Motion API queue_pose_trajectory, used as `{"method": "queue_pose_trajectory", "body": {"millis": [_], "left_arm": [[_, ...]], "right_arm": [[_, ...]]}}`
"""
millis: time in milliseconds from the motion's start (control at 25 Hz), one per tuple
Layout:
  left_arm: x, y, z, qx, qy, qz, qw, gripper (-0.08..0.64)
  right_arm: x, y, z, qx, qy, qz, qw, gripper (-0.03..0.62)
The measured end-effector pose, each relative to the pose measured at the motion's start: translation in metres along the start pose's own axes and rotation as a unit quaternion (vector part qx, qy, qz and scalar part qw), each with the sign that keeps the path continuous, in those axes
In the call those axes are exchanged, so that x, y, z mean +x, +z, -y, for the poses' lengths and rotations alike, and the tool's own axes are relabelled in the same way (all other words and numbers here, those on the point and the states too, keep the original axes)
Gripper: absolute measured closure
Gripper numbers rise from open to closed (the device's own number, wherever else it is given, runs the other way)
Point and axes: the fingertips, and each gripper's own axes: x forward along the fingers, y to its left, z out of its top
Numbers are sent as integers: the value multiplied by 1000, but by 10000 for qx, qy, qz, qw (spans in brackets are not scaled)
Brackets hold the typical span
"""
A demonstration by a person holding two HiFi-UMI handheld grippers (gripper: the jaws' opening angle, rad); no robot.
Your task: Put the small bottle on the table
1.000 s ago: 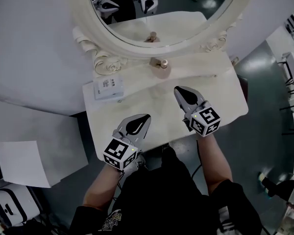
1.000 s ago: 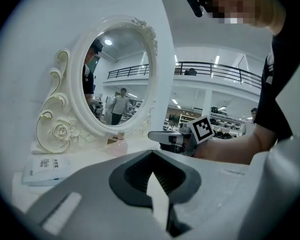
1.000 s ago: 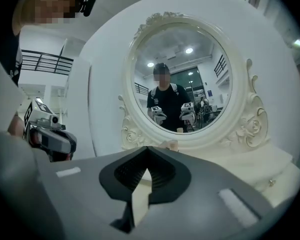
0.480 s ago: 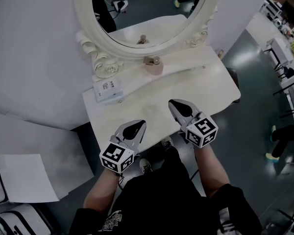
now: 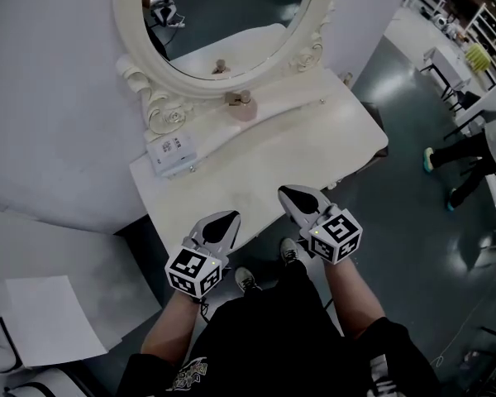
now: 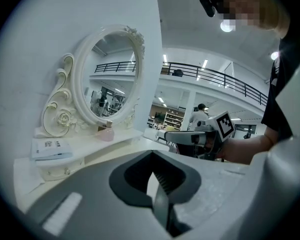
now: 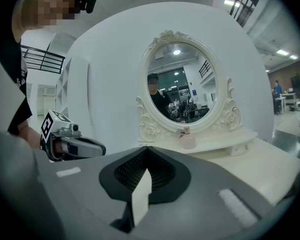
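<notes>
- A person reflected in the mirror (image 7: pixel 182 84) is shown only in the right gripper view.
- The left gripper (image 5: pixel 229 217) and right gripper (image 5: pixel 289 193) are held nearly level at the near edge of the table (image 5: pixel 256 172), jaws pressed together on nothing.
- The small bottle (image 5: pixel 240 104) is seen far off, under the mirror.

Bottle: the small round pink glass bottle (image 5: pixel 241 107), far ahead of the tongs, is pale pink with a brownish cap.
Table: the creamy white dressing table (image 5: pixel 256 168) under the tong tips is plain.
Mirror: the curly oval mirror frame (image 5: pixel 137 73) is creamy white.
Tongs: the left gripper (image 5: pixel 230 216) and right gripper (image 5: pixel 285 191) are grey with black insides.
Cubes: the marker cubes (image 5: pixel 190 270) have black and white squares.

The top edge crops the mirror (image 5: pixel 223 31); print on the box (image 5: pixel 172 150) is unreadable.
</notes>
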Motion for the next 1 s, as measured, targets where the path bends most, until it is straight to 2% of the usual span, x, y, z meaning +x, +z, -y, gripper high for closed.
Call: {"method": "queue_pose_trajectory", "body": {"millis": [280, 640, 1000], "left_arm": [[0, -8, 14, 24, -34, -75, 10000, 560], [10, -16, 37, -208, 431, 23, 9988, 560], [23, -25, 88, -258, 769, 38, 9967, 560]], "right_arm": [[-18, -2, -8, 22, 81, -85, 9999, 569], [-48, -16, -4, 33, 508, -280, 9983, 569], [-92, -29, 3, -1, 901, -336, 9954, 569]]}}
